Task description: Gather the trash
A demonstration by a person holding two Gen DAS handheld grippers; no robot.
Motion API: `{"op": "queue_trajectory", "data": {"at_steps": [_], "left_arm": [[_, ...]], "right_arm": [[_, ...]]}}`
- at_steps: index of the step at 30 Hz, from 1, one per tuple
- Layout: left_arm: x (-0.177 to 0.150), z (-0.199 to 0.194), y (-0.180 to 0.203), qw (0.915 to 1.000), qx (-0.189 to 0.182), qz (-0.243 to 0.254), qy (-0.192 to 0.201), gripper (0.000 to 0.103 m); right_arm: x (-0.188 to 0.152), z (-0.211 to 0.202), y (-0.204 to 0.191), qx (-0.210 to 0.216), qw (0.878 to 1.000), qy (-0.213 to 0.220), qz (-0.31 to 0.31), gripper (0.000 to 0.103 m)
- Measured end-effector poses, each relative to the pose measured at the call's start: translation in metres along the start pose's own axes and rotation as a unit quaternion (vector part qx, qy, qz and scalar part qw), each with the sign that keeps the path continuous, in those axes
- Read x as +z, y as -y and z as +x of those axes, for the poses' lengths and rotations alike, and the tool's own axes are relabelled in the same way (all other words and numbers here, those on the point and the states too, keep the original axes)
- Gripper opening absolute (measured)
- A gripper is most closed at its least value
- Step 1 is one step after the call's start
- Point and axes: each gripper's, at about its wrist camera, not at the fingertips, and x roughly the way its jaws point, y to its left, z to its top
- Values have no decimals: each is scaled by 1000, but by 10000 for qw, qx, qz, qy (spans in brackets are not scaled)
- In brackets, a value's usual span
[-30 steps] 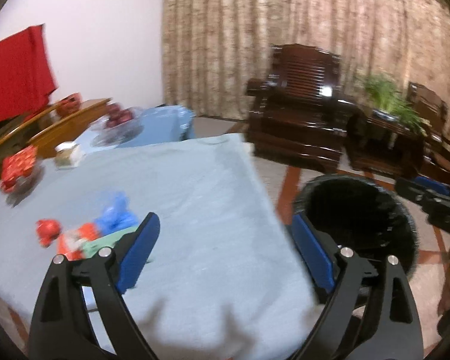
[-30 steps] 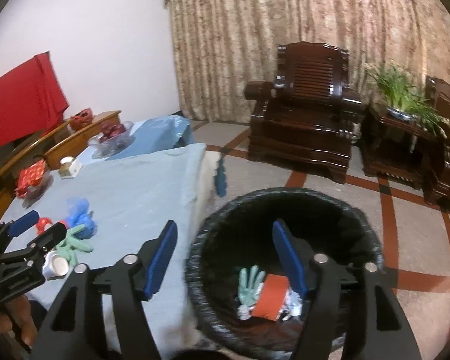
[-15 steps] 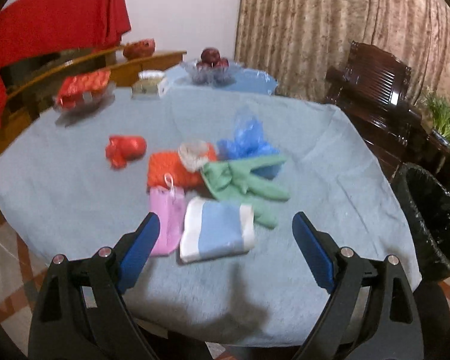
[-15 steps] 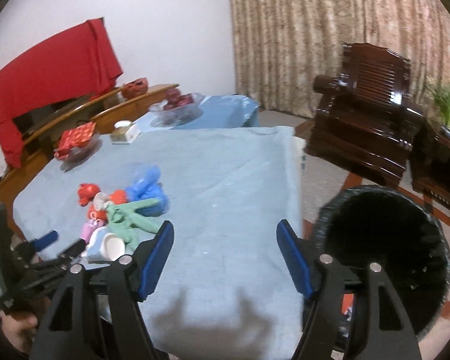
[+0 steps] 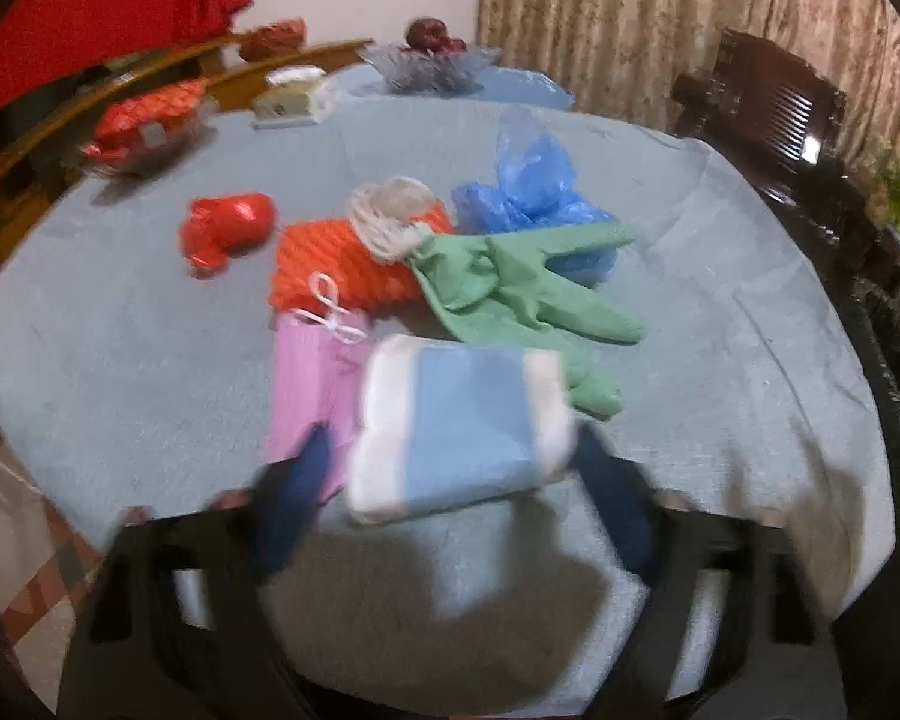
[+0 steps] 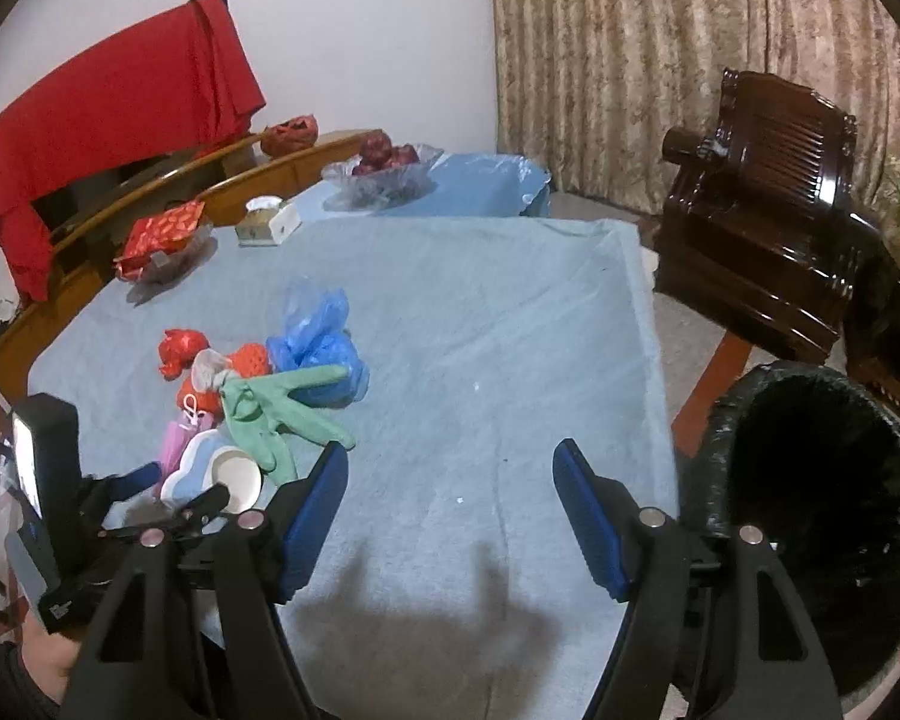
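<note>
A heap of trash lies on the blue tablecloth (image 5: 720, 276): a blue-and-white packet (image 5: 462, 420), a pink pouch (image 5: 312, 384), a green glove (image 5: 522, 288), an orange net (image 5: 342, 264), a blue plastic bag (image 5: 534, 204) and a red wrapper (image 5: 228, 228). My left gripper (image 5: 453, 441) straddles the packet and its jaws are closing; the blurred pads stand just beside the packet's ends. From the right wrist view, the left gripper (image 6: 180, 486) sits low at the packet (image 6: 204, 468). My right gripper (image 6: 450, 462) hangs open over bare cloth, holding nothing.
A black-lined trash bin (image 6: 714, 468) stands on the floor off the table's right side. At the table's far end are a glass fruit bowl (image 6: 384, 180), a tissue box (image 6: 270, 219) and a dish of red packets (image 6: 162, 240). A dark wooden armchair (image 6: 768, 210) stands beyond.
My left gripper swung from the table edge to the heap, dropped low over the blue-and-white packet, and its jaws narrowed. My right gripper swung left from above the bin to over the tablecloth.
</note>
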Motion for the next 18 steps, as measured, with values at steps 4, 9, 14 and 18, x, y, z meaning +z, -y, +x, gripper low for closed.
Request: {"op": "queue_trajectory", "data": {"at_steps": [4, 9, 14, 18], "left_arm": [[3, -4, -1, 9999, -98, 66, 54, 31], [12, -26, -11, 9991, -270, -68, 329, 28], [14, -30, -21, 9989, -226, -178, 378, 43], [11, -24, -24, 9990, -238, -213, 316, 53]], "right_arm": [[2, 13, -10, 101, 9999, -56, -63, 70], [10, 24, -23, 248, 9996, -56, -78, 70], [15, 30, -41, 374, 9991, -41, -183, 70], [14, 30, -45, 402, 9990, -52, -181, 70]]}}
